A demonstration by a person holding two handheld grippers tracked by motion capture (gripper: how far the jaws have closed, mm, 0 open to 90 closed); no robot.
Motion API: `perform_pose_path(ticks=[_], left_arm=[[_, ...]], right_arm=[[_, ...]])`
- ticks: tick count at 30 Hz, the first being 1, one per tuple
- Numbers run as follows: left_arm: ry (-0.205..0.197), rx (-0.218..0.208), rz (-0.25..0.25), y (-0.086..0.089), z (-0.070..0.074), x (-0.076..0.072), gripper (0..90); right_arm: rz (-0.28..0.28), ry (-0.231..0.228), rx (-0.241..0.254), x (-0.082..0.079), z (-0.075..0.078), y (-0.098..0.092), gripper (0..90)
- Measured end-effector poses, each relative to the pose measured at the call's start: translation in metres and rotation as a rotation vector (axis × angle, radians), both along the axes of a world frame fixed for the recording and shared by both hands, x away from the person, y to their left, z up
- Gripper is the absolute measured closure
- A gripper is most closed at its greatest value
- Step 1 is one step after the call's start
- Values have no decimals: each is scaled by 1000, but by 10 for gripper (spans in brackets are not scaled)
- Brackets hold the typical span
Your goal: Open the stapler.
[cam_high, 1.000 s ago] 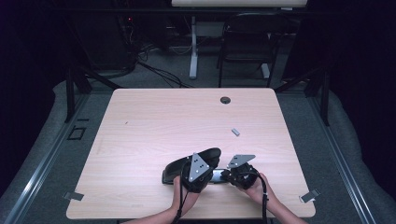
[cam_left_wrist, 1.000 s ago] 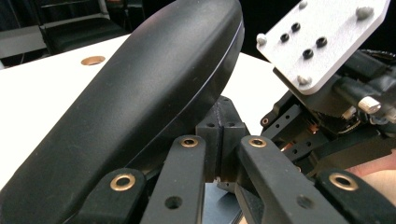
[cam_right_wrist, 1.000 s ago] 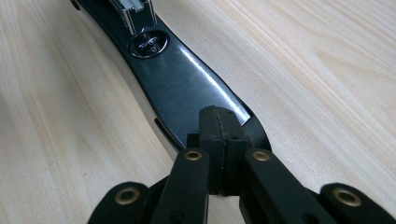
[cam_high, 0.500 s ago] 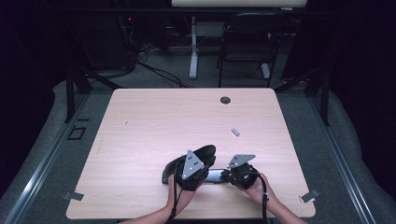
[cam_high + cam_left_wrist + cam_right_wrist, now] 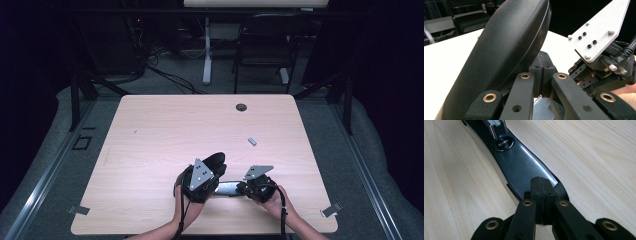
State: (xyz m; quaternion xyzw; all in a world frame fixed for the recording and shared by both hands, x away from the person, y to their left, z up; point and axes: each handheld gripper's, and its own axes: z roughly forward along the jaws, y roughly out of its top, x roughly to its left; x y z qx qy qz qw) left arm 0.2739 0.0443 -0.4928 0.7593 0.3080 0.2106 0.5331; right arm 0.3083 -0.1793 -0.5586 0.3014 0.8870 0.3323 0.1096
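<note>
A black stapler lies near the table's front edge, hinged open. Its top arm is tilted upward, and its flat base rests on the wood. My left gripper is shut, its tips against the underside of the raised arm with nothing between the pads. My right gripper is shut too, its tips resting on the near end of the base. The metal staple channel shows at the far end of the base. A hand holds each gripper.
A small grey strip of staples lies right of centre on the pale wooden table. A dark round grommet sits near the far edge. A chair and desk legs stand beyond the table.
My left gripper has risen a little and shifted left, tilting the stapler's top arm further up. The right gripper and the base have stayed put.
</note>
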Motion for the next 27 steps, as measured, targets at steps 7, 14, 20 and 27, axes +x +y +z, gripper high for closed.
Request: perform_pose_path(ticks=[7, 14, 20, 27], left_arm=[[1, -16, 5, 7, 4, -1, 900], [-8, -19, 15, 13, 8, 0, 900], [-18, -14, 18, 20, 12, -1, 900], [-32, -18, 34, 30, 17, -3, 900]], right_arm=[[6, -4, -11, 0, 0, 0, 900], [7, -3, -5, 0, 0, 0, 900], [10, -4, -5, 0, 0, 0, 900], [6, -7, -7, 0, 0, 0, 900]])
